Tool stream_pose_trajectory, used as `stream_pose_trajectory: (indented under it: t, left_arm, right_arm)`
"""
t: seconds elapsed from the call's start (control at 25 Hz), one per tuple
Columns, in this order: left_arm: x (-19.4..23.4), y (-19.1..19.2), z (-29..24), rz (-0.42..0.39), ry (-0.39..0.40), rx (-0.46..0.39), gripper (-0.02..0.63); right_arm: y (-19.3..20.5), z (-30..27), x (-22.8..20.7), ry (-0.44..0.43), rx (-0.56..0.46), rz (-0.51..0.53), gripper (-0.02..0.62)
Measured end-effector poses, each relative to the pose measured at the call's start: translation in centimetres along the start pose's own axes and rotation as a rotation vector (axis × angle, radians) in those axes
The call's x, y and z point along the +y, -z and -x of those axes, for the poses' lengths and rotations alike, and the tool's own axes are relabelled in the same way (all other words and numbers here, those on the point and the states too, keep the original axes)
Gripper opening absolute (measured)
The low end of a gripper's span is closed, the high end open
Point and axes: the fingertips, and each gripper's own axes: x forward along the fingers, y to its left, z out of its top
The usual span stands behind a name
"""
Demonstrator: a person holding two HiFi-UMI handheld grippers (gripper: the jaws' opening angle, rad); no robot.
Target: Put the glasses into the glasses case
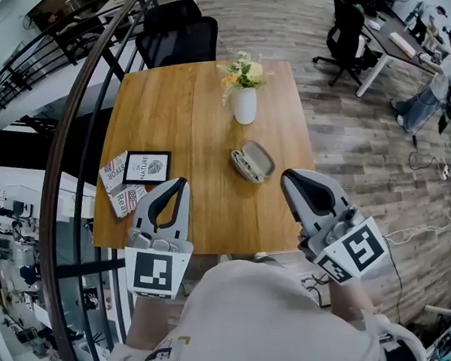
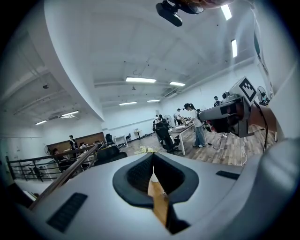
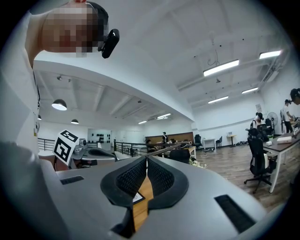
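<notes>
A grey glasses case [image 1: 259, 158] lies open near the middle of the wooden table [image 1: 176, 103]. The glasses [image 1: 243, 166] appear to lie in its left half; their detail is too small to make out. My left gripper [image 1: 183, 183] hovers over the table's near edge, left of the case and apart from it, jaws together and empty. My right gripper [image 1: 285, 177] is at the near right edge, just right of the case, also shut on nothing. In the left gripper view the left gripper [image 2: 152, 154] shows its pads meeting, as does the right gripper [image 3: 146, 158] in the right gripper view.
A white vase of flowers [image 1: 244, 103] stands behind the case. A framed card [image 1: 147, 167] and printed booklets [image 1: 119, 190] lie at the table's near left. A black chair [image 1: 179, 36] sits at the far side, a curved railing [image 1: 62, 147] runs along the left.
</notes>
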Motion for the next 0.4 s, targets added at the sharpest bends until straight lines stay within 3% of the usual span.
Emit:
stream_pose_trajectory:
  t: [0.4]
  left_arm:
    - [0.22, -0.59, 0.08, 0.037, 0.026, -0.02, 0.018]
  right_arm:
    - [0.21, -0.15, 0.76, -0.002, 0.011, 0.043, 0.034]
